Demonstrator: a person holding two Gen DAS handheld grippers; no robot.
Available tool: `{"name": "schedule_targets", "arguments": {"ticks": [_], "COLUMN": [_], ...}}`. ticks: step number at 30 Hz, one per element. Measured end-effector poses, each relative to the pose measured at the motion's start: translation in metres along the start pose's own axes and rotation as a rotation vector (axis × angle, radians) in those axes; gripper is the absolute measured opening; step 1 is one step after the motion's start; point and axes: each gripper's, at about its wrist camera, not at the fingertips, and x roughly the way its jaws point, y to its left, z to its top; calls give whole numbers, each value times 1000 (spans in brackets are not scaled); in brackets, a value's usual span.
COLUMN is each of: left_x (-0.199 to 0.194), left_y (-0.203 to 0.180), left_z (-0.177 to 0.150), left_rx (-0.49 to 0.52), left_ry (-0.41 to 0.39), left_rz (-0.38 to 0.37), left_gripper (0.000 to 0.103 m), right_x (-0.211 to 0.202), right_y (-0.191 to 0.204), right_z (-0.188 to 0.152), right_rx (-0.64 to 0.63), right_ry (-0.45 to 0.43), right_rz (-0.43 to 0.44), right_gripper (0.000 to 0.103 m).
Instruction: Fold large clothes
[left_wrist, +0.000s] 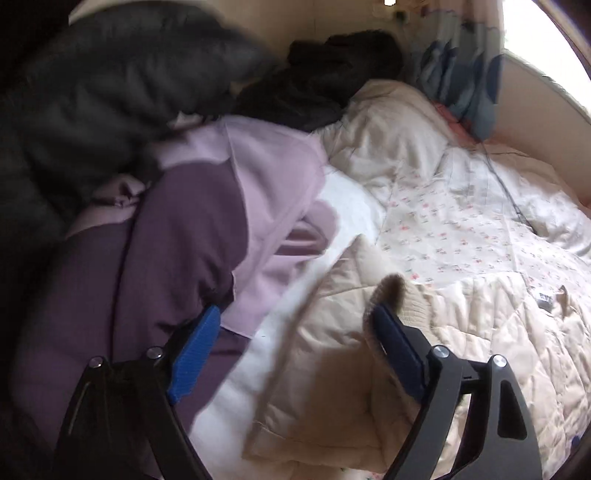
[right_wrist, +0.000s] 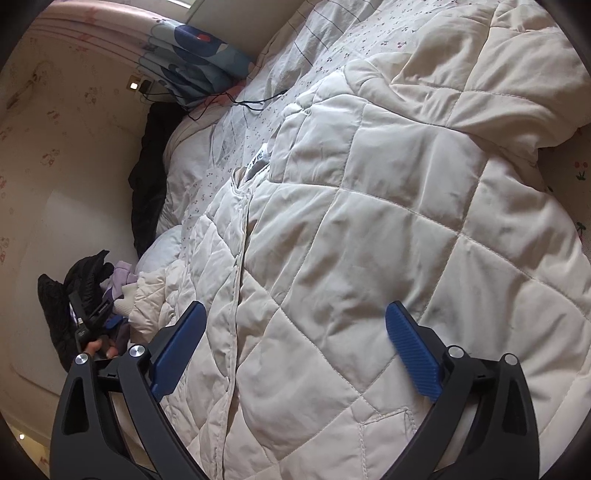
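While the cream quilted jacket (right_wrist: 369, 229) lies spread across the bed, over the floral bedsheet (right_wrist: 236, 147), my right gripper (right_wrist: 295, 347) hangs above its front panel with jaws wide apart and nothing between the pads. Beside the jacket's far edge my left gripper (left_wrist: 295, 350) is also spread wide, gripping nothing; its right finger (left_wrist: 399, 350) sits against the jacket's ribbed cuff (left_wrist: 388, 295), though I cannot tell if they touch. Past that edge of the jacket lies a purple and lilac garment (left_wrist: 177, 236), then a dark puffy coat (left_wrist: 110, 96). Beyond the jacket's collar label (right_wrist: 258, 160), a blue patterned pillow (right_wrist: 199, 62) stands against the wall
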Motion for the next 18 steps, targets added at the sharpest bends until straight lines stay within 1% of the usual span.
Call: {"name": "schedule_targets", "arguments": {"ticks": [2, 3, 4, 6, 8, 9, 11, 13, 15, 16, 18], "left_x": [-35, -41, -52, -68, -92, -98, -87, -96, -103, -102, -99], "left_y": [-12, -12, -19, -32, -41, -49, -66, -80, -90, -95, -106], "left_z": [-9, -15, -20, -28, -45, -51, -67, -91, -107, -114, -126], "left_rx": [20, 41, 70, 94, 98, 105, 85, 2, -101, -146, -203], "left_ry": [-74, -101, -121, -131, -137, -131, -95, -77, -65, -64, -48], "left_rz": [-59, -70, -65, -72, -105, -151, -225, -312, -416, -446, -466], "left_gripper": [83, 83, 83, 83, 83, 83, 83, 83, 83, 86, 87], "right_x": [0, 0, 0, -3, -7, -10, -20, -42, -83, -104, -154], "right_y": [-1, -1, -1, -1, -2, -2, -1, 3, -8, -20, -62], "right_z": [1, 1, 1, 2, 3, 4, 6, 12, 19, 23, 32], "right_rx": [6, 9, 13, 19, 23, 32, 35, 4, 8, 44, 165], "right_ry": [5, 7, 9, 12, 8, 4, -12, -66, -179, -229, -331], "right_rz": [7, 10, 14, 26, 44, 56, 92, 117, 102, 93, 77], "right_gripper": [94, 94, 94, 94, 94, 94, 94, 94, 94, 94, 94]}}
